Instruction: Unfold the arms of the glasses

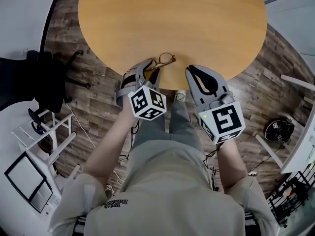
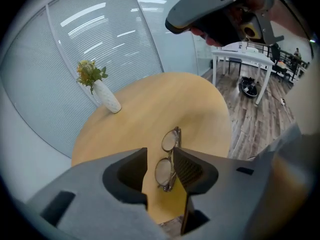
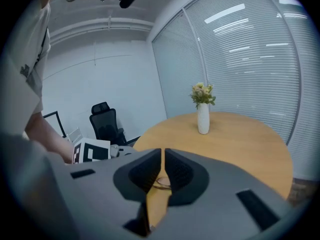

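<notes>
The glasses [image 1: 166,59] lie with arms folded on the round wooden table [image 1: 172,18], close to its near edge. My left gripper [image 1: 151,68] hovers just short of them, tilted down, jaws open wide. In the left gripper view the glasses [image 2: 167,159] show through the gap of that gripper [image 2: 160,156], lenses in a line away from me, untouched. My right gripper [image 1: 189,70] hangs at the table's near edge, to the right of the glasses, jaws shut with nothing between them. In the right gripper view the glasses [image 3: 161,182] peek out below the shut gripper [image 3: 163,156].
A white vase of flowers [image 2: 107,96] stands at the table's far side, also in the right gripper view [image 3: 203,119]. A black office chair [image 1: 44,77] and a white rack [image 1: 44,136] stand on the floor at left. A white table [image 2: 240,59] is off to the right.
</notes>
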The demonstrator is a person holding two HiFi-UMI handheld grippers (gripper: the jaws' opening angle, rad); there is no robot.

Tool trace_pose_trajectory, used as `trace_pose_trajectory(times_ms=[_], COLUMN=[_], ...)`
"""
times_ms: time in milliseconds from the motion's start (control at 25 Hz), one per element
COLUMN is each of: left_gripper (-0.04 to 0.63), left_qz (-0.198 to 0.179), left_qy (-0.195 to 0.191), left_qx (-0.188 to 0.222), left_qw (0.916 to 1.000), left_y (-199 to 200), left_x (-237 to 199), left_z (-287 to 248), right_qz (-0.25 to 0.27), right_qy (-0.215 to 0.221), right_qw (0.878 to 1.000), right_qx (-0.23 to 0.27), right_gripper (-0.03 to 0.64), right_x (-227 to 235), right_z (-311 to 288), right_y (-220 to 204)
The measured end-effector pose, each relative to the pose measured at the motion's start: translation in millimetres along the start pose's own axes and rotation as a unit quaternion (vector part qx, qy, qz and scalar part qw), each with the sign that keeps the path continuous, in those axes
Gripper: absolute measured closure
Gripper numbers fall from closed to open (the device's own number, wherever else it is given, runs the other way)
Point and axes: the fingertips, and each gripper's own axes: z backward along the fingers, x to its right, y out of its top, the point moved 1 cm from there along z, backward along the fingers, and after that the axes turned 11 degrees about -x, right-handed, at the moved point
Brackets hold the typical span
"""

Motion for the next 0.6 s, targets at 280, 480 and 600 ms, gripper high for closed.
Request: trace_pose_trajectory(times_ms=[280,480,600], left_gripper=[0.434,0.453,0.484], left_qz=[-0.016,-0.033,-0.034], left_qy=[0.029,0.038,0.050], left_qx=[-0.021,-0.032,-0.027], left_qw=[0.9992,0.9982,0.9978], left_y=[-5,-9,-5], left_x=[16,17,11], left_z=[-30,-50,-53], right_qz=[-0.021,-0.031,-0.034], right_qy=[0.007,0.002,0.001], right_qw=[1.000,0.999,0.999], right_qx=[-0.009,-0.018,-0.018], right_gripper=[0.575,0.575,0.575], right_x=[4,3,3], right_z=[-8,-12,-14], right_y=[-27,-40,-44])
